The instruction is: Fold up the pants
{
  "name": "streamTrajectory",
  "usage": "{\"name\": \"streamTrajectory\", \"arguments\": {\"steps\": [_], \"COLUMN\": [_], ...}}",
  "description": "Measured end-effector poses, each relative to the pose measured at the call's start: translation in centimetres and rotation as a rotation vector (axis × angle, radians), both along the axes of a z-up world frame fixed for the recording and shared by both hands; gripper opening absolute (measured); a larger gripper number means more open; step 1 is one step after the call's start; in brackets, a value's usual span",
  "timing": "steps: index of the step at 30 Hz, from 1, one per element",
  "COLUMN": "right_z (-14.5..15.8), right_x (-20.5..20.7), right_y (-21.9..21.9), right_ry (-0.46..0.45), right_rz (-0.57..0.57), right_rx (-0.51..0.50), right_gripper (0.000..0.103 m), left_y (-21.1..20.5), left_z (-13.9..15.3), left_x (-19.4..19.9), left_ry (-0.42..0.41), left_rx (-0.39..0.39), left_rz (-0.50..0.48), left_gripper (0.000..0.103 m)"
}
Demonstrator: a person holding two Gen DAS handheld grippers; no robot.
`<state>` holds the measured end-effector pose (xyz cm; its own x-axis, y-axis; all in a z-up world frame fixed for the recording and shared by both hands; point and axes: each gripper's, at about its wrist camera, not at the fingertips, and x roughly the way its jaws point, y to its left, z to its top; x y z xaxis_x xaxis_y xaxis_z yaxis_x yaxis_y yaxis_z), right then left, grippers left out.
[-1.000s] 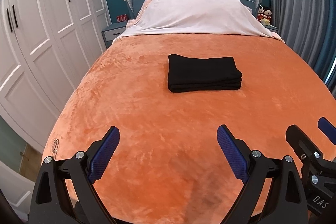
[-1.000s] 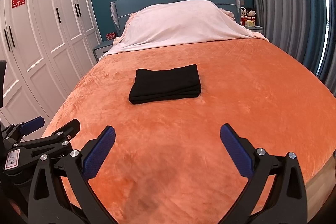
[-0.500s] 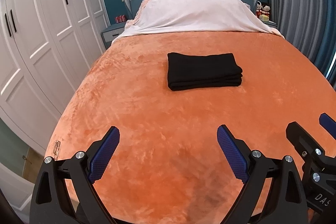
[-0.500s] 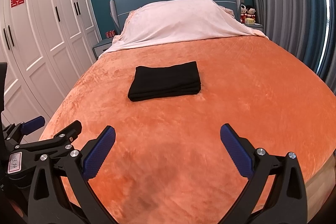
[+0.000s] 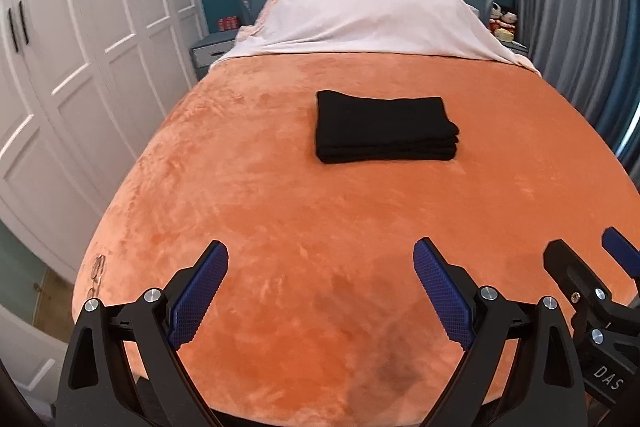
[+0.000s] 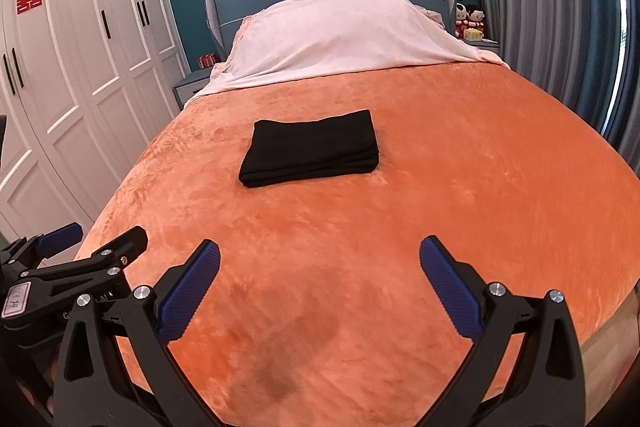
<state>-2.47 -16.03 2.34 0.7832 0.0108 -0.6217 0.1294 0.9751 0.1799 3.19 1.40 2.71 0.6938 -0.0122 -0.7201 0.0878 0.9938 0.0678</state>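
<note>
The black pants (image 5: 384,126) are laid as a compact, layered rectangle in the middle of the orange blanket (image 5: 280,227), well short of the white sheet (image 5: 368,19) at the head of the bed. The folding is judged complete; nothing is left loose. The left gripper (image 5: 320,291) and the right gripper (image 6: 320,287) are held near the foot of the bed, well apart from the pants, with fingers spread wide and nothing held between them. Little risk is seen from here. The stacked layers could be pulled askew if an edge were caught by a pad on a renewed approach, since the plush blanket offers a soft, yielding base.
</note>
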Motion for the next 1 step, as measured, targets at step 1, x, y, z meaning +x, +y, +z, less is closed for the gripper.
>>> {"name": "streamTrajectory", "arguments": {"steps": [1], "right_z": [-0.04], "right_x": [0.04], "right_y": [-0.07], "right_ry": [0.001], "right_rz": [0.000], "right_rx": [-0.001], "right_gripper": [0.098], "left_y": [-0.04], "left_z": [0.00], "left_x": [-0.10], "left_ry": [0.000], "left_rx": [0.004], "left_rz": [0.003], "left_gripper": [0.092]}}
